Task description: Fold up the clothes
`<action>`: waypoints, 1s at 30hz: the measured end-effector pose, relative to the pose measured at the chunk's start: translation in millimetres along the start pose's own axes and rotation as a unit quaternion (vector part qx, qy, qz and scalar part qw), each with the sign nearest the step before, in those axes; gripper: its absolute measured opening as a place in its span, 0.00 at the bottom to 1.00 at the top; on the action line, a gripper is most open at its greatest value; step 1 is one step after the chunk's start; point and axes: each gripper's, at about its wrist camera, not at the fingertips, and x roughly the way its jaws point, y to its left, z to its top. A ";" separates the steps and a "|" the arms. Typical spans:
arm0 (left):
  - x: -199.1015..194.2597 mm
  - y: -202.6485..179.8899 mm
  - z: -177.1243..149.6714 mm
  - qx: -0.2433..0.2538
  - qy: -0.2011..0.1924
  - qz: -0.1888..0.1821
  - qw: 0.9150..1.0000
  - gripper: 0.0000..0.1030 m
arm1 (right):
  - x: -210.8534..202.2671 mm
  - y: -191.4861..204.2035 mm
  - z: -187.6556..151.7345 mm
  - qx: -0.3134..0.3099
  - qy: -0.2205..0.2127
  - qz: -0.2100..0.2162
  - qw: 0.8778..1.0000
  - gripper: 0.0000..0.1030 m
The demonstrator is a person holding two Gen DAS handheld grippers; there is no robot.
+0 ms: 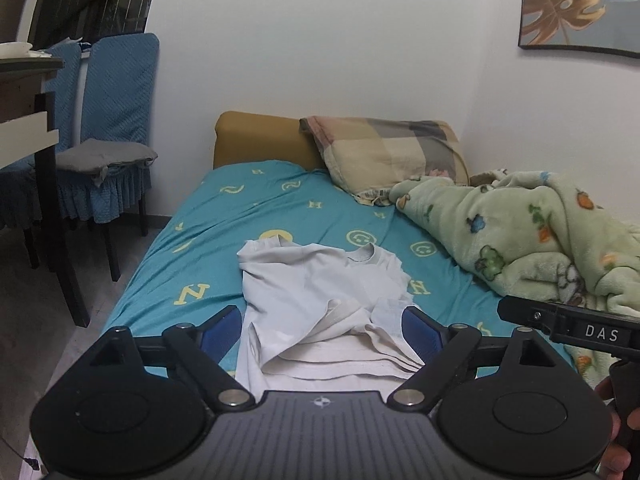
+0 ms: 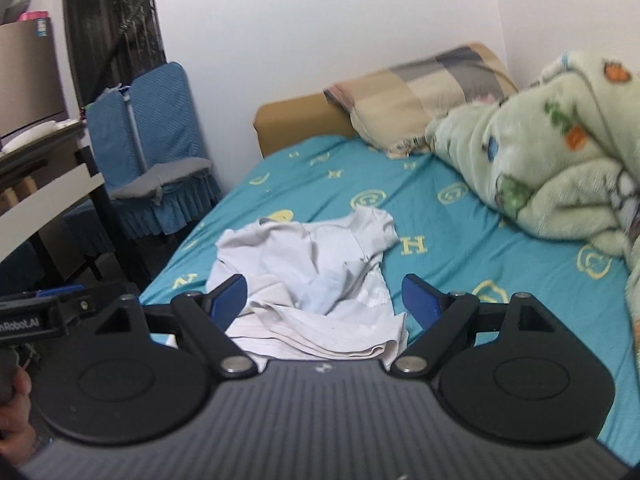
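Note:
A white T-shirt (image 1: 316,304) lies rumpled and partly folded on the teal bed sheet (image 1: 224,216), its collar toward the pillow. In the left wrist view my left gripper (image 1: 320,330) stands open above the shirt's near hem, blue pads wide apart, nothing pressed between them. The right gripper's black body (image 1: 568,326) shows at the right edge there. In the right wrist view the same shirt (image 2: 312,280) lies ahead of my right gripper (image 2: 324,300), which is open and holds nothing. The left gripper's body (image 2: 44,312) and a hand (image 2: 14,412) appear at the left.
A green fleece blanket (image 1: 532,240) is heaped on the bed's right side. A checked pillow (image 1: 392,152) leans on a mustard headboard (image 1: 256,140). Two blue-covered chairs (image 1: 108,132) and a table (image 1: 24,92) stand left of the bed. A leaf picture (image 1: 576,4) hangs on the wall.

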 end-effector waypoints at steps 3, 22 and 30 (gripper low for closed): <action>-17.5 -5.2 -6.0 0.003 -0.004 0.003 1.000 0.88 | -13.3 2.2 2.5 0.002 -0.009 0.000 1.000 0.83; -41.8 -35.4 -30.4 0.007 0.029 0.050 0.998 0.89 | -48.9 -20.2 19.3 0.073 -0.018 0.016 0.997 0.82; -39.2 -55.3 -16.0 -0.033 0.069 0.059 0.995 0.89 | -51.8 -37.2 11.5 0.080 -0.015 0.009 0.997 0.82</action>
